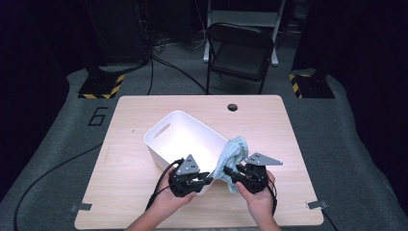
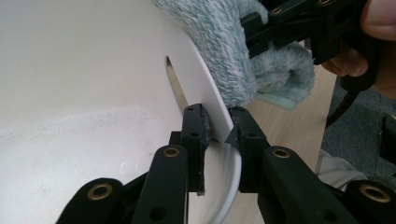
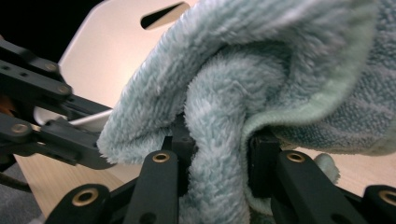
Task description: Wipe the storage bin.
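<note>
Left gripper [image 2: 218, 128], lower centre, is clamped on the white bin's [image 2: 93, 93] rim to steady it, while the right gripper [image 3: 219, 140] pinches the blue towel [image 3: 261, 70] for loading.

One white bin [image 1: 185, 137] on one wooden table [image 1: 130, 159]. One light-blue towel [image 1: 232, 155] draped at bin's near-right rim. Two grippers: left gripper [image 1: 208, 178] and right gripper [image 1: 230, 172], both at bin's near end. One black chair [image 1: 239, 50] beyond bin.
</note>
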{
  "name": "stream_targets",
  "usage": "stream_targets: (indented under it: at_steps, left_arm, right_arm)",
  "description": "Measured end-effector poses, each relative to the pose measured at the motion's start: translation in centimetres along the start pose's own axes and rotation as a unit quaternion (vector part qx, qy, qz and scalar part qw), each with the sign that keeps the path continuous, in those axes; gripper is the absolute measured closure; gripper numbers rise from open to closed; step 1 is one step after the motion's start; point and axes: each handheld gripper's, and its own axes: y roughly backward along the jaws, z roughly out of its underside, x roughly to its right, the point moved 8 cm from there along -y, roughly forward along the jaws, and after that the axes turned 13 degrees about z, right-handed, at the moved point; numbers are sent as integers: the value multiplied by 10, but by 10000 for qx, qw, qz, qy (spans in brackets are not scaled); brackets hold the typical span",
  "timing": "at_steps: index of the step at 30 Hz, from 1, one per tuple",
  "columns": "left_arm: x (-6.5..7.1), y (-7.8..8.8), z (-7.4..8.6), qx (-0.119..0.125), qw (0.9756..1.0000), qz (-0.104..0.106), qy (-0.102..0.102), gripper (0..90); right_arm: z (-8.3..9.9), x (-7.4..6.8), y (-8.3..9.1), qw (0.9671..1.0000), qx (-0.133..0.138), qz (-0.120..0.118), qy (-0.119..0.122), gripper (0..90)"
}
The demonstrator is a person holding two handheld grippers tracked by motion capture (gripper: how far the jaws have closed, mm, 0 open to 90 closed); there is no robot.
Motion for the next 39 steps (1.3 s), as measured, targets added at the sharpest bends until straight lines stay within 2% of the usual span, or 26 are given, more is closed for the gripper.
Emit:
stream_targets:
  at_steps: [3,7,8,12,16,19,20,21,22,25,27,29,30,31,34,35,36,38,39]
  left_arm:
    - [0,0,0,-45,10000,18,-40,775]
    - [0,0,0,-14,10000,-4,28,775]
    - [1,0,0,-1,10000,5,42,775]
    - [0,0,0,-6,10000,-16,52,775]
    - [0,0,-1,11,10000,-22,68,775]
    - [0,-1,-1,33,9999,-34,111,774]
    - [1,-1,-1,52,9999,-42,118,774]
    - [1,-1,-1,51,9999,-33,106,775]
    - [1,-2,-1,54,9999,-38,109,774]
    - [1,-2,-2,61,9999,-35,140,774]
    - [1,-2,-2,80,9998,-40,179,774]
    - [2,-3,-2,100,9998,-63,183,773]
    - [2,-3,-2,94,9998,-63,168,772]
    - [2,-3,-2,99,9997,-13,204,769]
    - [1,0,-3,145,9995,124,238,746]
    - [1,1,-4,200,9993,169,271,727]
    - [1,4,-6,203,9994,115,245,694]
    - [2,8,-9,248,9993,115,249,664]
    - [1,11,-11,309,9991,84,261,657]
  right_arm:
    - [6,1,-5,9999,-150,29,-14,704]
    - [12,2,-11,9995,-295,41,-50,707]
    - [15,2,-14,9993,-373,80,21,708]
    - [33,-1,-25,9969,-777,65,141,708]
    - [41,-1,-32,9953,-956,28,133,709]
    - [48,0,-35,9937,-1113,33,125,708]
    - [51,1,-37,9930,-1164,25,201,708]
    - [54,0,-38,9916,-1287,39,115,708]
    - [57,0,-41,9913,-1302,19,179,708]
    - [68,-1,-48,9872,-1587,31,133,708]
    - [72,-1,-51,9856,-1682,50,170,707]
    - [74,1,-53,9848,-1722,28,231,705]
    - [74,2,-53,9854,-1690,37,180,703]
    - [74,3,-53,9854,-1687,14,244,700]
    - [75,6,-50,9851,-1709,14,166,690]
    - [75,7,-50,9852,-1698,19,210,689]
    - [75,7,-49,9847,-1739,26,102,688]
    - [74,10,-48,9857,-1680,-9,140,685]
    - [75,9,-47,9847,-1741,-16,62,683]
